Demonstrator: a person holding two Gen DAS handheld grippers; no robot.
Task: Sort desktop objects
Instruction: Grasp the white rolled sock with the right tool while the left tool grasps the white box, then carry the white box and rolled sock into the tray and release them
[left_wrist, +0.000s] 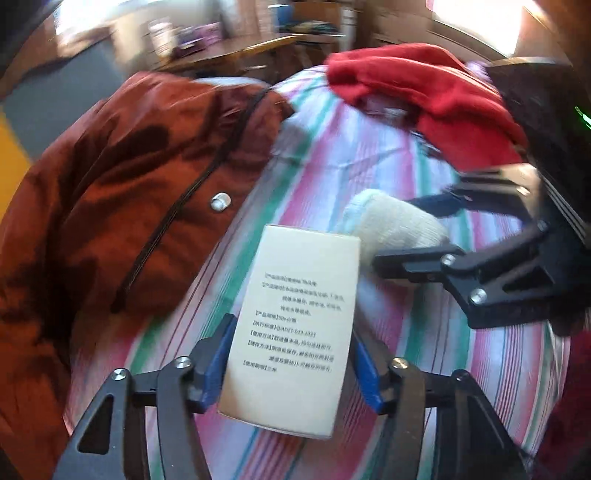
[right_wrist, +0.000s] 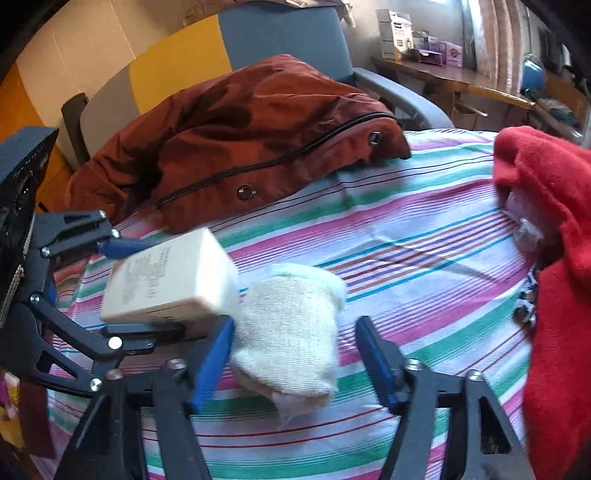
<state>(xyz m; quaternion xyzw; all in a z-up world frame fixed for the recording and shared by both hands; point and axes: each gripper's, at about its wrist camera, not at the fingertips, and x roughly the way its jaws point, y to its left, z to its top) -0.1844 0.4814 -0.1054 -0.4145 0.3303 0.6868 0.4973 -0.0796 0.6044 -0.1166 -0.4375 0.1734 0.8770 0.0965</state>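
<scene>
Two grippers work close together over a table covered in a striped cloth (right_wrist: 424, 236). The left gripper (left_wrist: 291, 354) angles steeply down, and its blue pads are clamped on the long sides of a cream box (left_wrist: 295, 325), which looks lifted and tilted above the cloth. The right gripper (right_wrist: 295, 354) also tips downward, just to the right of the box. Its jaws stand partly apart around a rolled white sock (right_wrist: 291, 332) lying on the cloth. The left pad touches the sock while the right pad stands clear, so nothing is gripped there. Sock and box nearly touch.

The box's upper face carries several lines of black Chinese print with bracketed headings. I can make out what seems to be "50ml" and a code beginning with Q, though the blur keeps the rest unreadable. A rust-brown jacket (right_wrist: 240, 147) with a zip and snap buttons lies heaped at the far left edge. A red garment (right_wrist: 554, 258) sits at the right.
</scene>
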